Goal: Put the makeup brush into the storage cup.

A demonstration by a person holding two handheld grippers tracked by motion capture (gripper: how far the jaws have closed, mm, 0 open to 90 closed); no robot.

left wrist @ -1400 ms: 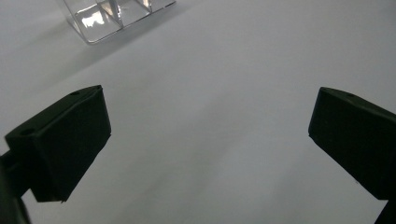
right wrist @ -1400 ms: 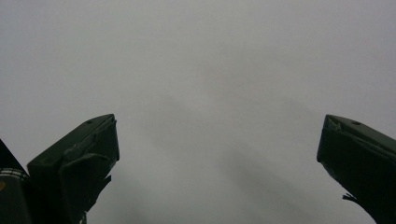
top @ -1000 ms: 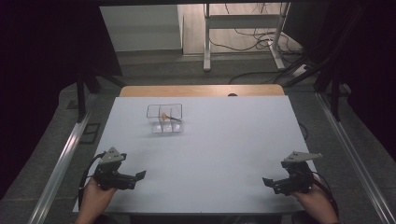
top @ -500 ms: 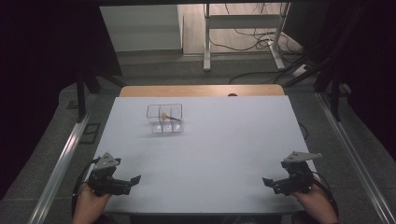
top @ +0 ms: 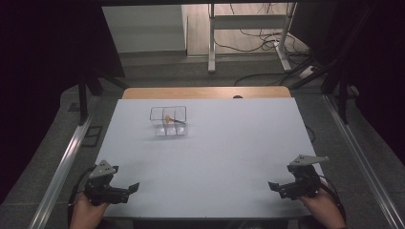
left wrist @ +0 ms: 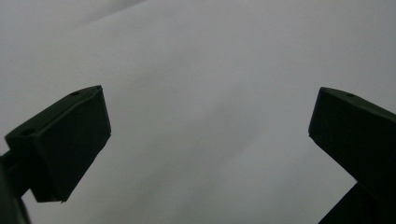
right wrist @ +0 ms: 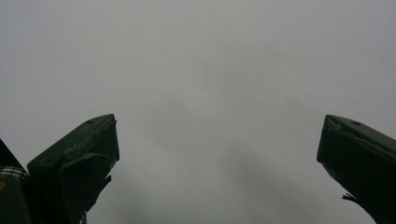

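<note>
Resting at the near corners of the white desk [top: 229, 143], the left gripper [top: 133, 187] and right gripper [top: 273, 186] gape wide, grasping nothing, well apart from the clear plastic 2-compartment box [top: 168, 120] holding something orange.

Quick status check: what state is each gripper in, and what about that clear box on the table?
left gripper: open, empty, low over the near left corner of the table.
right gripper: open, empty, low over the near right corner.
clear box: upright, open-topped, divided into compartments, a small orange item inside; it stands far from both grippers.
</note>
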